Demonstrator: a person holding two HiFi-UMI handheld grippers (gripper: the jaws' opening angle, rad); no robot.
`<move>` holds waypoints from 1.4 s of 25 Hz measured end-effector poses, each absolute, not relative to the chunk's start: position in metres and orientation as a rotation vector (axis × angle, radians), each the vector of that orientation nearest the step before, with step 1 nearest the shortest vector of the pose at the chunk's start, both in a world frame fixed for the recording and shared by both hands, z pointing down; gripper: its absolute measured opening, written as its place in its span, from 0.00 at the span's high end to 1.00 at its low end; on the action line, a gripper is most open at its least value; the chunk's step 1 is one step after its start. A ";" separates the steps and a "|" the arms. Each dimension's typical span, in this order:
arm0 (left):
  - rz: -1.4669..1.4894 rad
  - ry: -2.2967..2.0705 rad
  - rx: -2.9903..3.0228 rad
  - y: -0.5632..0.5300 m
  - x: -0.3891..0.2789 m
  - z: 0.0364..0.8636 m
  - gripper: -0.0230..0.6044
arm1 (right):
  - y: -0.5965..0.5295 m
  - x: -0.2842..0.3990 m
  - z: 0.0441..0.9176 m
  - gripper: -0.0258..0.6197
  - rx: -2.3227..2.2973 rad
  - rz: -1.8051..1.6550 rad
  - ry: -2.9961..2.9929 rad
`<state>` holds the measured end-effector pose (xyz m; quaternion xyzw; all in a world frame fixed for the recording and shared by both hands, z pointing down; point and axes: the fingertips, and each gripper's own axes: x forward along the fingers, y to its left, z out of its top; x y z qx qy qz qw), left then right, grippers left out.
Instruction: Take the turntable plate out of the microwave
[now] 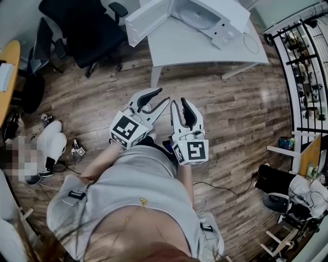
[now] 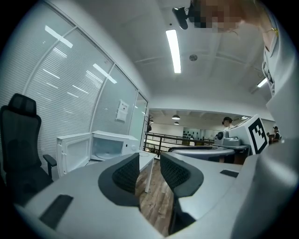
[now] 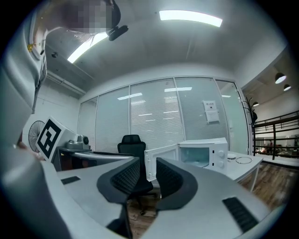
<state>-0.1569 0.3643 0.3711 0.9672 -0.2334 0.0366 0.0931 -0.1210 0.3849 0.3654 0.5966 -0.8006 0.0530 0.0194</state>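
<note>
Both claws are half open and hold nothing. In the left gripper view the left claw (image 2: 149,158) has a clear gap between its ribbed pads, with only floor and a worktop leg behind it. The right claw (image 3: 147,163) shows a similar gap with only a black chair (image 3: 131,154) behind it. Both claws point about level and are side by side in front of the person's body.

The microwave (image 1: 205,15) stands well ahead of both claws on the white worktop (image 1: 195,48). Its door (image 1: 148,20) is swung open toward the left claw's side. The glass plate (image 1: 197,18) lies flat inside the microwave, so the task's thing is not reached yet. A thin ring (image 1: 251,44) lies on the worktop on the right claw's side of the microwave.

I judge that the step in hand is the approach. To do it well, bring both claws forward to the opening and keep the left one away from the open door. Enter low and level, and open one claw wide enough for the plate's rim. Then close on the near rim gently, because glass slips and can break. Lift the plate a little off its support before you pull it out. The second claw can support the far edge.
</note>
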 end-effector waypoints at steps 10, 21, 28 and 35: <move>0.103 -0.623 2.883 0.287 -0.127 0.369 0.74 | 0.312 -0.094 0.363 0.78 1.918 0.166 -2.443; 0.083 -0.537 2.910 0.223 -0.102 0.370 0.74 | 0.249 -0.075 0.363 0.78 1.948 0.145 -2.405; 0.096 -0.479 2.902 0.193 -0.104 0.374 0.74 | 0.218 -0.077 0.365 0.78 1.975 0.148 -2.370; 0.090 -0.409 2.910 0.177 -0.104 0.375 0.74 | 0.202 -0.078 0.362 0.78 2.014 0.125 -2.321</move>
